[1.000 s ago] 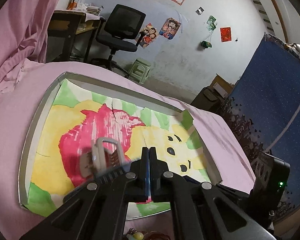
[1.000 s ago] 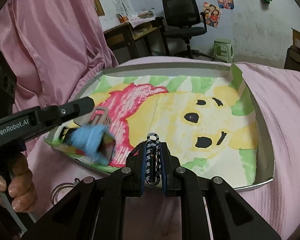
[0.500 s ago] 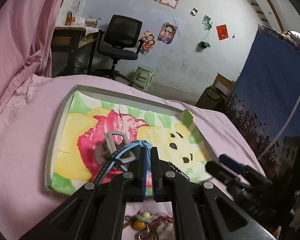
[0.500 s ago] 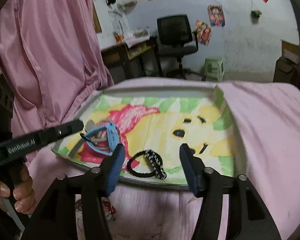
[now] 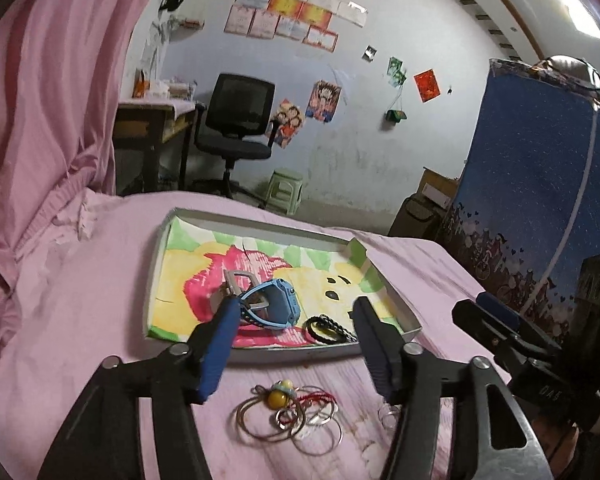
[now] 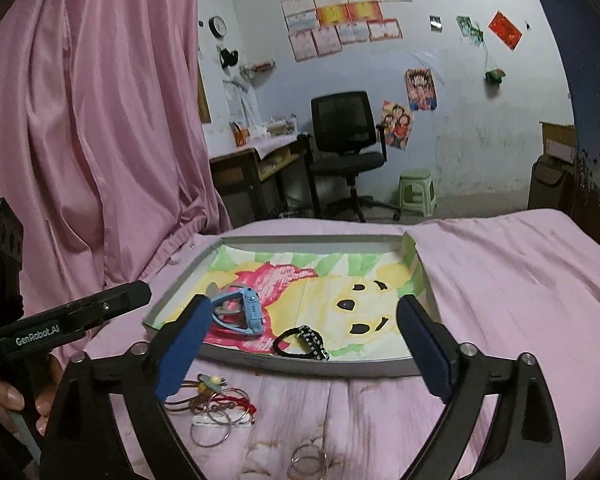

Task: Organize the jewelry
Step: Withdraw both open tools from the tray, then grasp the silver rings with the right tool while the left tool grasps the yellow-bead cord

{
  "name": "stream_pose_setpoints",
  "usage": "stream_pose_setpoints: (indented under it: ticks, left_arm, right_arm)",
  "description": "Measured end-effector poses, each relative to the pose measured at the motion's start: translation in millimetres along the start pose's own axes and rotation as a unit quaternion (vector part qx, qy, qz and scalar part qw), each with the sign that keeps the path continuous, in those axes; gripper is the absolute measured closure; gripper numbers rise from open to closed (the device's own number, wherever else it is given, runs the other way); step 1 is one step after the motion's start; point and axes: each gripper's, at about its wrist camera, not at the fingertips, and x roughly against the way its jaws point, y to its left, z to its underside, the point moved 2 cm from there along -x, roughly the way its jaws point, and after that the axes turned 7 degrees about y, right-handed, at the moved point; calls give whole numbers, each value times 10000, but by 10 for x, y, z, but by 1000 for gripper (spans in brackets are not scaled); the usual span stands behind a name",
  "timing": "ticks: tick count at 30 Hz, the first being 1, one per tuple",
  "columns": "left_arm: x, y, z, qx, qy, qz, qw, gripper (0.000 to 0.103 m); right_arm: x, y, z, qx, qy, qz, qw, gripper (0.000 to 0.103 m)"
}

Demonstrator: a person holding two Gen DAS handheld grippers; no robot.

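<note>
A shallow tray (image 5: 284,354) (image 6: 316,364) with a bear picture lies on the pink cloth. In it lie a blue watch (image 5: 278,304) (image 6: 242,312), a grey clip (image 5: 236,284) behind it, and a black braided bracelet (image 5: 328,328) (image 6: 302,342). A heap of thin bangles and a bead bracelet (image 5: 288,412) (image 6: 216,404) lies on the cloth in front of the tray. My left gripper (image 5: 294,344) is open and empty above the tray's near edge. My right gripper (image 6: 304,354) is open and empty, also over the near edge.
A small clear ring (image 6: 308,458) (image 5: 388,414) lies on the cloth near the front. A pink curtain (image 6: 92,120) hangs on the left. An office chair (image 6: 346,144), a desk and a green stool (image 6: 416,192) stand behind. A blue panel (image 5: 540,200) is on the right.
Both grippers opened and pulled back from the tray. The left let go of the blue watch and the right let go of the black bracelet; both now lie in the tray.
</note>
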Motion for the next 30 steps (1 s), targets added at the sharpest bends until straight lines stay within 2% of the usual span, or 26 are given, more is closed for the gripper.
stream_pose_setpoints:
  ticks: [2, 3, 11, 20, 30]
  left_arm:
    - [87, -25, 51, -64, -93, -44, 9999, 31]
    - [137, -38, 90, -99, -144, -62, 9998, 29]
    - [363, -83, 356, -267, -280, -219, 9990, 14]
    - [426, -100, 644, -424, -111, -396, 9983, 11]
    - [433, -117, 806, -555, 138, -499, 9971, 11]
  right_arm:
    - [108, 31, 29, 42, -119, -4, 9999, 4]
    - [162, 40, 54, 63, -169, -4, 9998, 1]
    - [424, 67, 244, 158, -357, 18, 9992, 1]
    - [564, 42, 451, 229, -323, 111, 9992, 1]
    - [607, 3, 647, 327, -118, 193, 9992, 1]
